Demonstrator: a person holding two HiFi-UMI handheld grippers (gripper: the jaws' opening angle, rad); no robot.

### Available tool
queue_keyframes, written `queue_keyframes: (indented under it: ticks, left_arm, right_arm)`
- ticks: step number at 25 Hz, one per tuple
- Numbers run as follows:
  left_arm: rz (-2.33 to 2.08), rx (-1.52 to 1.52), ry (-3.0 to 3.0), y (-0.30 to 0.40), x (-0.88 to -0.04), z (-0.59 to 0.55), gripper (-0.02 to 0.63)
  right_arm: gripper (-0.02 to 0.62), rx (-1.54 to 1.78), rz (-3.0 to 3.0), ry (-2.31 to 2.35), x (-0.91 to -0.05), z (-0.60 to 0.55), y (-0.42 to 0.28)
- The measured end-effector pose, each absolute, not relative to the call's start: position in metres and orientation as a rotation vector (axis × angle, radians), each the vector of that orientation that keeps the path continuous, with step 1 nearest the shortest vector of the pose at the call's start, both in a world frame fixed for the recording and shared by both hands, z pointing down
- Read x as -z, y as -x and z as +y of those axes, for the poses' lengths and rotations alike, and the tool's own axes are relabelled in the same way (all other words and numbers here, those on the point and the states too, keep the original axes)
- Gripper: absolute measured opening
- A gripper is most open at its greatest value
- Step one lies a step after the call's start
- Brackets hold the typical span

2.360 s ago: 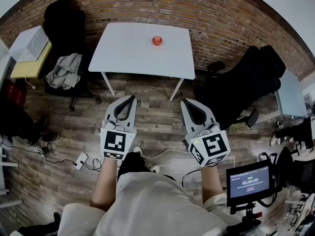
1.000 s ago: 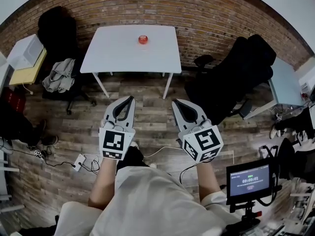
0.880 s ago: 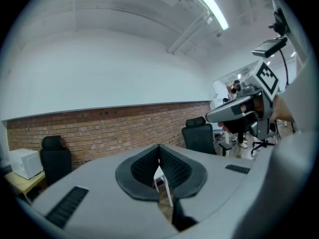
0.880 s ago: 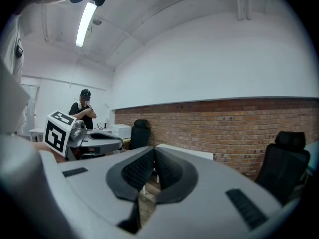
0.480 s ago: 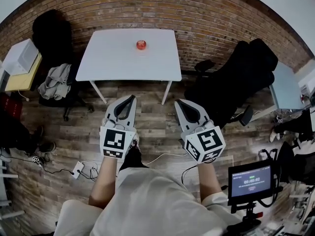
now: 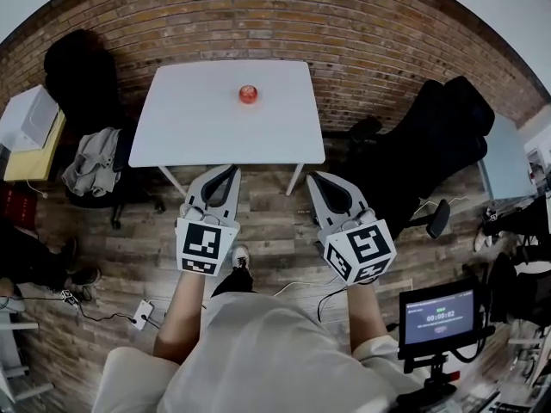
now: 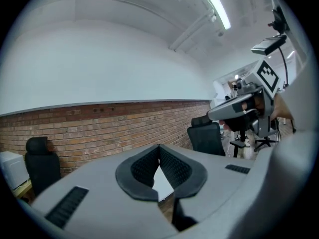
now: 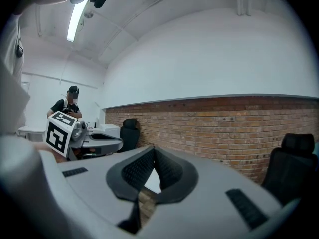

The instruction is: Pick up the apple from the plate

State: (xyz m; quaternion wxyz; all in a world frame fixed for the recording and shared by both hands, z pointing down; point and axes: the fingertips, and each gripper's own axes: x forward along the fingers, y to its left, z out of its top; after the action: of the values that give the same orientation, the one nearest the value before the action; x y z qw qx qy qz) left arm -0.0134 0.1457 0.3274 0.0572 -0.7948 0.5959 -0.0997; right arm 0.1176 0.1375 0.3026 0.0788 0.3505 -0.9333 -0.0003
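"Apple [image 6: 249, 94] — where does it sit?"

"On the white table [image 6: 189, 132], toward the far side by the brick wall [image 6: 370, 33], roughly mid-width. Any plate under it is too pale against the tabletop to make out."

"State of the tools?"

"Left gripper [image 6: 232, 170] and right gripper [image 6: 312, 177] are side by side, held about level, with their tips just short of the table's near edge and over the wooden floor [image 6: 267, 205]. Both are closed. Each gripper's own view shows its ribbed pads meeting at the tip, with only a sliver of tabletop and floor in the gap behind them. Nothing is gripped by either one."

"How far off the fruit?"

"Well apart, with the whole depth of the table between the tips and the Apple."

"So how far along is the task?"

"Hardly started, as I read it. No contact has been made and the fruit is untouched. What's left is nearly everything: close the distance, part one gripper's jaws, set them around the Apple, close on it and lift it clear."

"Anything to watch?"

"It's round and smooth — an off-centre squeeze could send it rolling."
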Motion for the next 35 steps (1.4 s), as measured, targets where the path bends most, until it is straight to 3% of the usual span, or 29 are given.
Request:
queue_keyframes:
  ticks: [26, 35]
  left_arm:
    - [1.766, 0.301, 2.491, 0.124, -0.333, -0.001, 0.006]
    - [1.739, 0.318, 2.508, 0.132, -0.331, -0.010, 0.006]
  right_arm:
    - [0.002, -0.080, -2.750, -1.060, -0.310, -0.003, -0.003]
    - [0.002, -0.105, -2.740, -1.067, -0.309, -0.006, 0.006]
